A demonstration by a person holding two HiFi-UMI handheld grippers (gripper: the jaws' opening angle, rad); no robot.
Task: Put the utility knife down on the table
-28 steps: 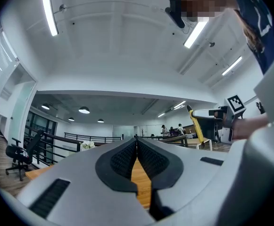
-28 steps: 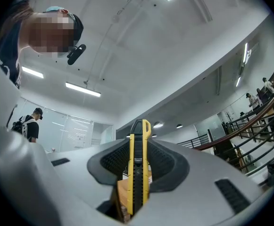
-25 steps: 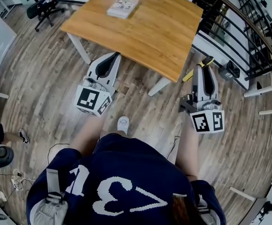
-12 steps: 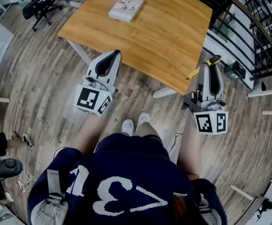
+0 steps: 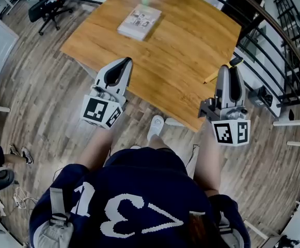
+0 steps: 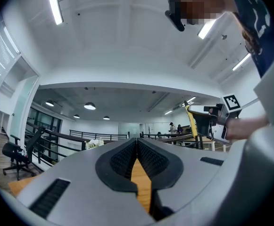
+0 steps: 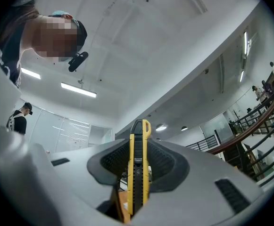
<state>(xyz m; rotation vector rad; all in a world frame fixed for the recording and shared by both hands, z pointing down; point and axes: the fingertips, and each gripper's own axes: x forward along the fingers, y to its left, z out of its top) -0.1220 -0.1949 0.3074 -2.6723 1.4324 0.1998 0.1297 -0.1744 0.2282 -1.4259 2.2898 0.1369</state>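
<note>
Nearest, at the frame's bottom, a person in a dark blue top (image 5: 134, 200) stands before a wooden table (image 5: 191, 40). At mid-frame the left tool (image 5: 124, 62) has its jaws pressed together on nothing. The right tool (image 5: 229, 68) clamps the yellow utility knife (image 7: 137, 173) at the table's right edge. Farther up, a book (image 5: 139, 22) lies on the table.

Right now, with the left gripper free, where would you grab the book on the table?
Probably across its narrow width, from above. The book lies flat on the table, clear of its edges, so no jaw can slip under. The left gripper, shut and empty, is nearer; the right gripper holds the knife.
</note>
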